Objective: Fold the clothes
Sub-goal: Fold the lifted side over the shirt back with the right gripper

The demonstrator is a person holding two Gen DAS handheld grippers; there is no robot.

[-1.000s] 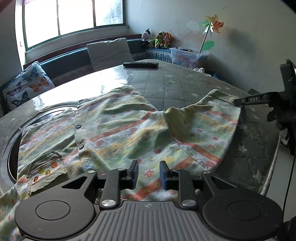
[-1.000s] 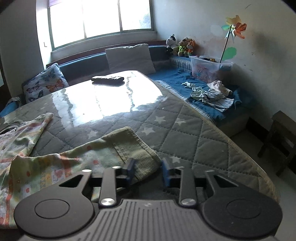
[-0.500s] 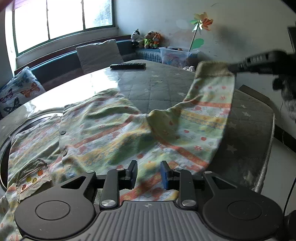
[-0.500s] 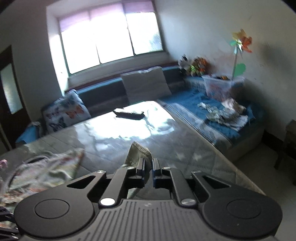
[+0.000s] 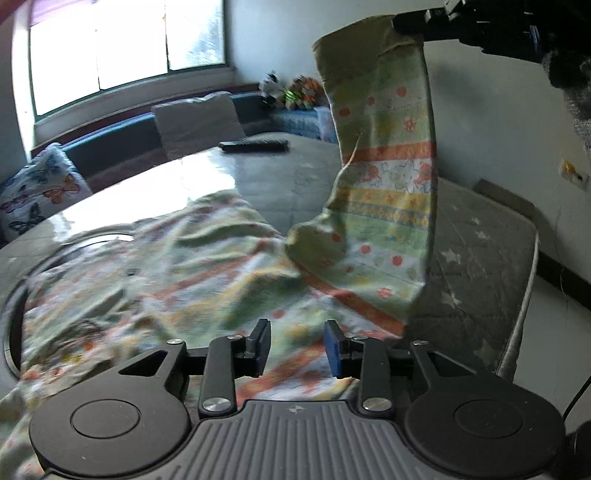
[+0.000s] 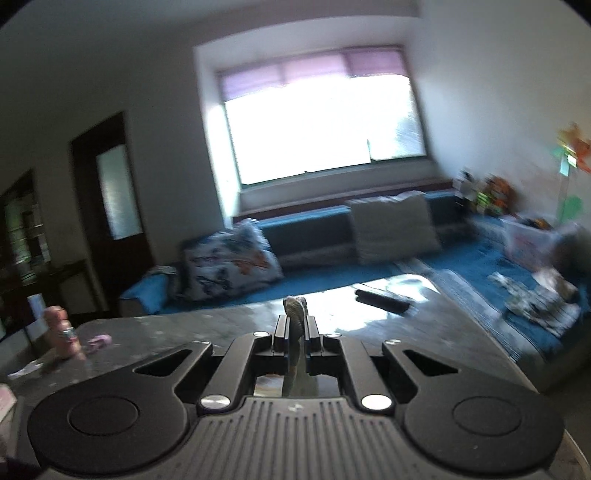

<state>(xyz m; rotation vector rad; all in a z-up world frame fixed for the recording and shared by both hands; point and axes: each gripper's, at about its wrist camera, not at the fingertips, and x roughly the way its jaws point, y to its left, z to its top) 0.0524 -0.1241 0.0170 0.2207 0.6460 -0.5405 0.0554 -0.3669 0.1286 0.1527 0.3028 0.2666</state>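
Observation:
A child's green garment (image 5: 184, 266) with orange stripes and small prints lies spread on the quilted table (image 5: 480, 236). Its right sleeve (image 5: 388, 166) hangs lifted well above the table. My right gripper (image 5: 402, 24) holds the sleeve by its cuff at the top right of the left wrist view. In the right wrist view that gripper (image 6: 295, 328) is shut on a fold of the cuff (image 6: 294, 306). My left gripper (image 5: 297, 345) hovers low over the garment's near hem. Its jaws are opening and nothing is pinched between them.
A black remote (image 5: 255, 145) lies at the table's far edge. Behind it runs a blue bench with a grey cushion (image 5: 195, 122) and a butterfly pillow (image 5: 40, 192). The table's right edge (image 5: 524, 295) drops to the floor. Small items (image 6: 66, 339) stand at the table's left.
My right gripper shut on the sleeve cuff and raised it from the table to high above it. The left gripper stayed over the hem, its jaws a little wider.

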